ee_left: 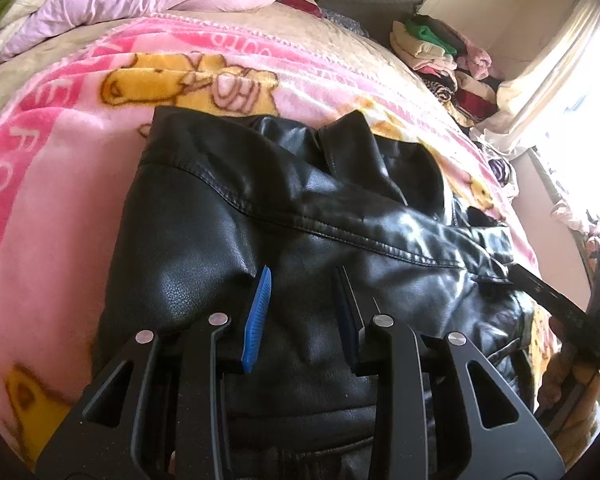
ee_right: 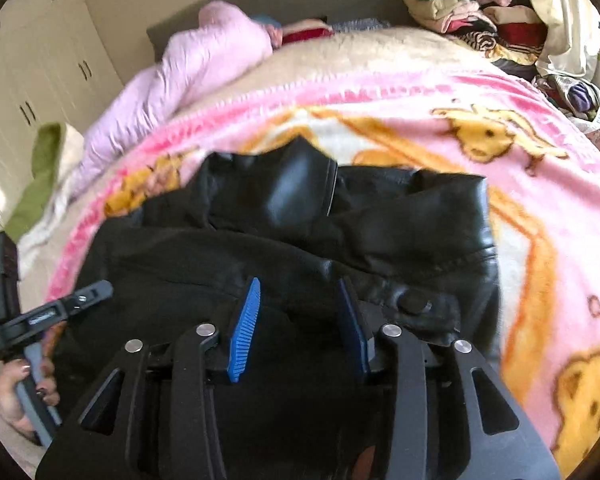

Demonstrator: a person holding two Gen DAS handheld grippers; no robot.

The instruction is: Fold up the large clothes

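Observation:
A black leather jacket (ee_left: 300, 208) lies crumpled on the pink cartoon blanket (ee_left: 60, 152), collar toward the far side. My left gripper (ee_left: 304, 312) hangs low over the jacket's near part. Its blue pads (ee_left: 256, 320) stand apart, their inner faces bare, with leather showing in the gap. My right gripper (ee_right: 296, 320) sits over the jacket (ee_right: 340, 216) near a snap button (ee_right: 416, 304). Its jaws are also apart, with dark lining between them. Each gripper shows in the other's view: the right gripper (ee_left: 572, 320) at the far right edge, the left gripper (ee_right: 60, 312) at the left, held by a hand (ee_right: 16, 396).
A lilac quilt (ee_right: 188, 68) is bunched at the head of the bed. Stacked clothes (ee_left: 440, 52) pile up by the curtain (ee_left: 552, 60) and window on the right. White wardrobes (ee_right: 40, 60) stand beyond the bed's left side, with a green and cream cloth (ee_right: 40, 176) at that edge.

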